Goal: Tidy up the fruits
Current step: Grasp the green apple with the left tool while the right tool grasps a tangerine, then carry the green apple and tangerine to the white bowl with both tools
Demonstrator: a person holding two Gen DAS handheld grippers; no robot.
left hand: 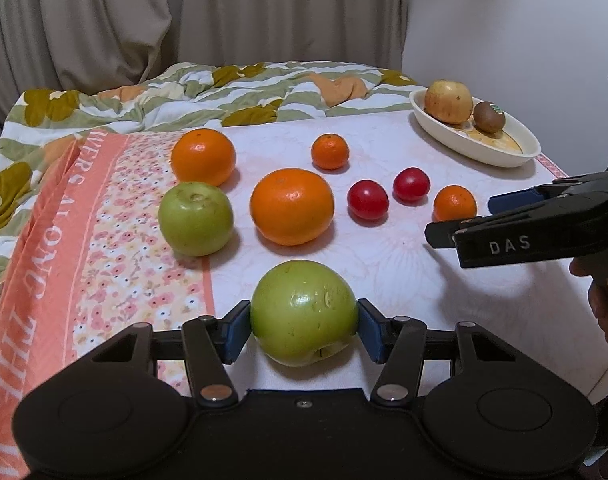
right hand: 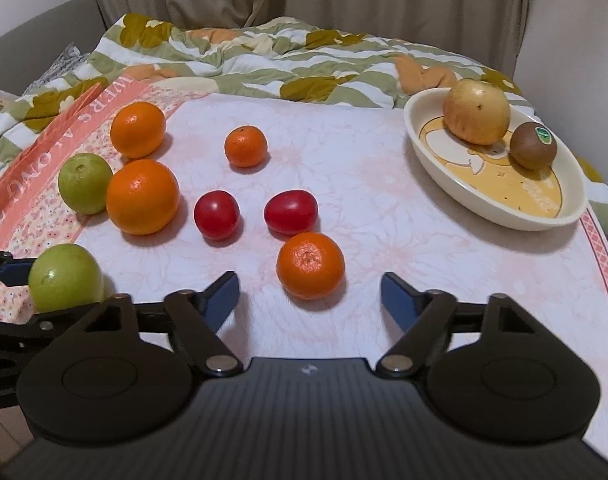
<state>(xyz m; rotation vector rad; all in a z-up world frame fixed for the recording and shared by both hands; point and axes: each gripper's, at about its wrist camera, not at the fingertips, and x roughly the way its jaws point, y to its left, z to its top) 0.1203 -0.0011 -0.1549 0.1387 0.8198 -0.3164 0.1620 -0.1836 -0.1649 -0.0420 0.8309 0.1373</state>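
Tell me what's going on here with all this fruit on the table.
A person is sorting fruit with a handheld gripper in each hand. The left gripper is shut on a green apple at the near edge of the table. The right gripper is open, its fingers either side of a small mandarin but not touching it. Oranges, tomatoes and another green apple lie loose on the cloth. The oval dish already holds a yellowish apple and a kiwi.
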